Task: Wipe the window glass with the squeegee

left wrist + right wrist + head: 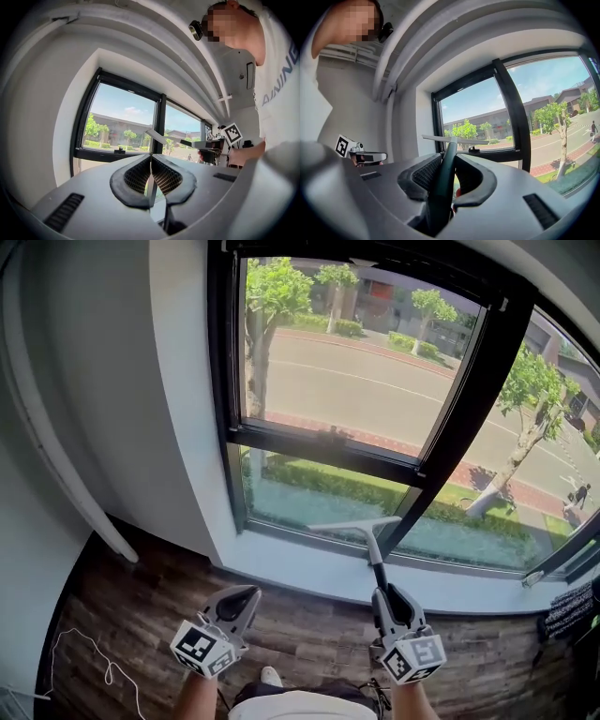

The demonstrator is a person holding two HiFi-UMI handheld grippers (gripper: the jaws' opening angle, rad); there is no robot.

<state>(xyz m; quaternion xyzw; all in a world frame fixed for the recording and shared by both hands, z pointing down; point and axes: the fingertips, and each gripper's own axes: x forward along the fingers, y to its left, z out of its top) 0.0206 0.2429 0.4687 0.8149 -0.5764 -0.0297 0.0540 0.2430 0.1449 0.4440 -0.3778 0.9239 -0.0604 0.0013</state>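
At the window sill (309, 570), head view: I read the right gripper (388, 596) low in frame, about 5 o'clock, its jaws clenched on the dark handle of the squeegee (361, 526). The handle runs from the jaws toward 12 o'clock. The pale blade lies crosswise in front of the lower pane of the window glass (309, 493), near its bottom edge and beside the black mullion (469, 399). I cannot tell whether the blade touches the glass.

Right gripper view: handle pinched between both pads, blade across the top at 12 o'clock.

The left gripper (240, 598) sits at 9 o'clock of the right one, well apart, above the wood floor (131, 615). Left gripper view: jaws pressed together tip to tip, nothing between them.

A white cable (94, 652) is looped on the floor at 7 o'clock. A dark cloth (567, 610) lies at the sill's far right, 3 o'clock.
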